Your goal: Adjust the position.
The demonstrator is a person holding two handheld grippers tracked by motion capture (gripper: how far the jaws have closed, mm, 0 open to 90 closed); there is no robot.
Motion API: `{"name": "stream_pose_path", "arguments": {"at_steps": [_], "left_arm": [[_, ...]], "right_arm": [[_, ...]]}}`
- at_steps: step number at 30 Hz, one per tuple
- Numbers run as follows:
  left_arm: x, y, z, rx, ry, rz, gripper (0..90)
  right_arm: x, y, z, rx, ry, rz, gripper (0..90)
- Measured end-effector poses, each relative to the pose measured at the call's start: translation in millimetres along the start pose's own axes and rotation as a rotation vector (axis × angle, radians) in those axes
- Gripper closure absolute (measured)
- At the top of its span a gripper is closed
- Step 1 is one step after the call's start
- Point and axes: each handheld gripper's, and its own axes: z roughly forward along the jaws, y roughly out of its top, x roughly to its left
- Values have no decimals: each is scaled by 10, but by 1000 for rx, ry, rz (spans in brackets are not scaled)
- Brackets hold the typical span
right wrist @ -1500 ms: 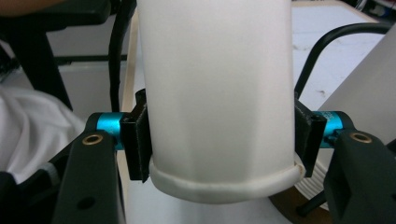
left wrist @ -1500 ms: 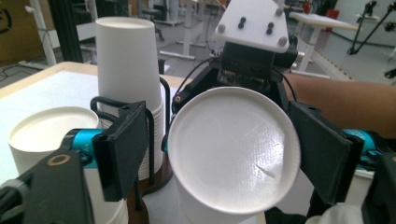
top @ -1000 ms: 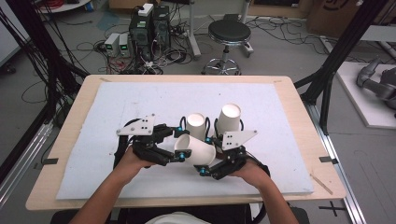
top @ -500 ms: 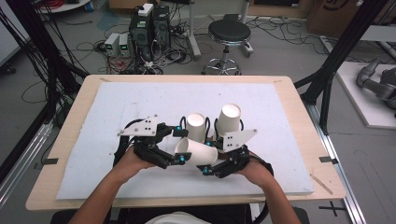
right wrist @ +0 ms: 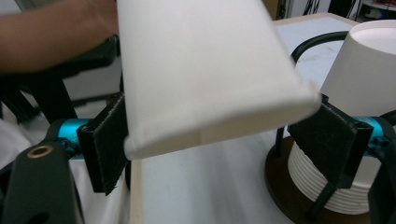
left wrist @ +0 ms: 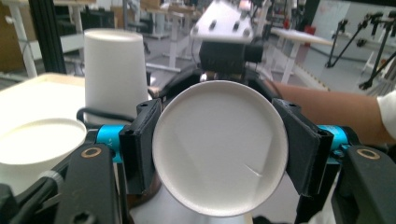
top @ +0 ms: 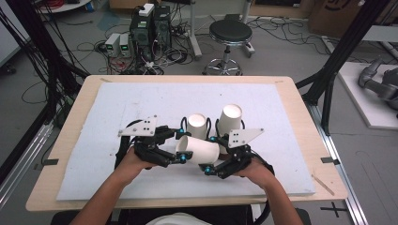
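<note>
Above the white mat (top: pixel 117 112) on a wooden table (top: pixel 300 89), we hold a single paper cup (top: pixel 199 150) on its side between our two grippers, just in front of two other cups: an upright cup (top: pixel 197 125) with its mouth open to the ceiling, and an upside-down cup (top: pixel 230 119) to its right.

The left gripper (top: pixel 182 146) has its jaws set on either side of the held cup's open rim, pads against the paper; from the left gripper view we look straight into the round mouth (left wrist: pixel 219 149), which keeps its circle and shows no crushing. The right gripper (top: pixel 213 154) closes on the cup's other end; in the right gripper view the left pad touches the wall near the base, while the right pad sits at the rim edge, and we cannot tell how firmly it bears.

We judge the cup to be very light, thin-walled and easily dented. The rolled rim and the base ring look like the stiffest places to hold; squeezing mid-wall would likely buckle it. A stack of cups in a dark holder (right wrist: pixel 322 186) stands just beside the right gripper.
</note>
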Motion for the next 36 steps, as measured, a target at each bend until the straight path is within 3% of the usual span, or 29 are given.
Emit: {"name": "stream_pose_path", "arguments": {"at_steps": [3, 4, 10, 12, 14, 16, 18, 21, 25, 27, 30, 31, 33, 36], "left_arm": [[-4, -5, 12, 3, -8, 1, 362], [-1, -10, 14, 2, -8, -1, 363], [-15, -24, 31, 27, 2, -5, 359], [-20, -14, 39, 38, 37, -8, 280], [-12, -6, 32, 44, 45, -15, 226], [-6, -12, 30, 53, 29, -21, 240], [-7, -24, 32, 61, -5, -3, 330], [3, -29, 35, 67, -9, -12, 363], [15, -28, 17, 36, -18, -23, 362], [13, -20, 2, 20, -22, -19, 362], [9, -22, 4, 11, -27, -17, 363], [7, -25, 7, 12, -27, -17, 363], [12, -31, 5, 14, -24, -14, 364], [9, -38, 7, 22, -23, -14, 364]], "right_arm": [[-7, -16, 15, -14, 28, -1, 196], [-6, -14, 10, -17, 40, -19, 283], [-12, -20, -24, 18, 72, -28, 359], [-28, -18, -32, 15, 69, -43, 365], [-26, -10, -42, 27, 57, -54, 370], [-18, -2, -48, 53, 53, -72, 373], [-12, 7, -53, 59, 49, -78, 375], [-21, 4, -61, 67, 46, -78, 372], [-14, 4, -51, 40, 54, -45, 262], [-15, -7, -45, 14, 55, 21, 169], [-33, -32, -31, -8, 52, 52, 170], [-33, -33, -30, -13, 65, 46, 176], [-36, -22, -45, -16, 85, 9, 291], [-34, -16, -71, -17, 85, -11, 325]]}}
